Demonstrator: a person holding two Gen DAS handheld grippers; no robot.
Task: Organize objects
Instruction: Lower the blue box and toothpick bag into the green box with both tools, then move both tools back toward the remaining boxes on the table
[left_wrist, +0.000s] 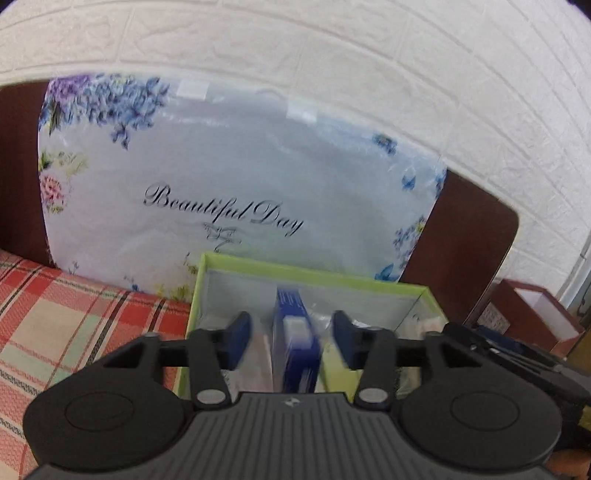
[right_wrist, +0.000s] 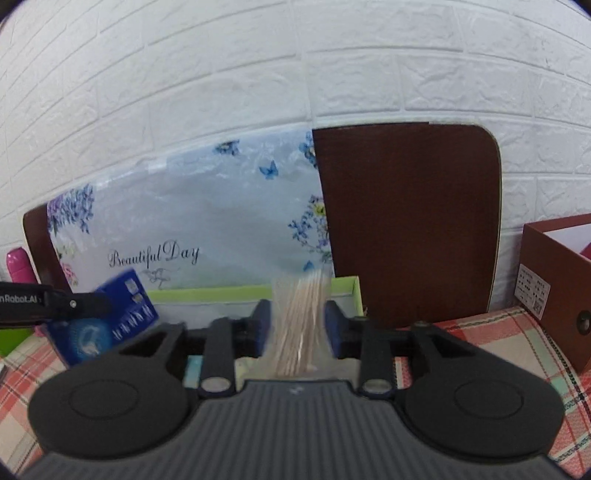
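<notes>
A lime green open box (left_wrist: 295, 271) stands on the plaid cloth. My left gripper (left_wrist: 291, 339) hangs over it, open. A dark blue carton (left_wrist: 295, 354) stands on edge between the blue pads (left_wrist: 238, 338), with a gap on each side. In the right wrist view the same carton (right_wrist: 103, 325) shows tilted and blurred beside the left gripper's finger (right_wrist: 74, 304). My right gripper (right_wrist: 298, 326) is at the green box's (right_wrist: 221, 293) right end. A clear bag of thin wooden sticks (right_wrist: 300, 321) is between its parted pads, blurred; I see no firm pinch on it.
A floral "Beautiful Day" package (left_wrist: 221, 177) leans on a dark brown board (right_wrist: 406, 221) against the white brick wall. A red-brown open box (right_wrist: 554, 280) stands at the right. A pink object (right_wrist: 18, 264) is at the far left. Plaid cloth (left_wrist: 74, 325) covers the surface.
</notes>
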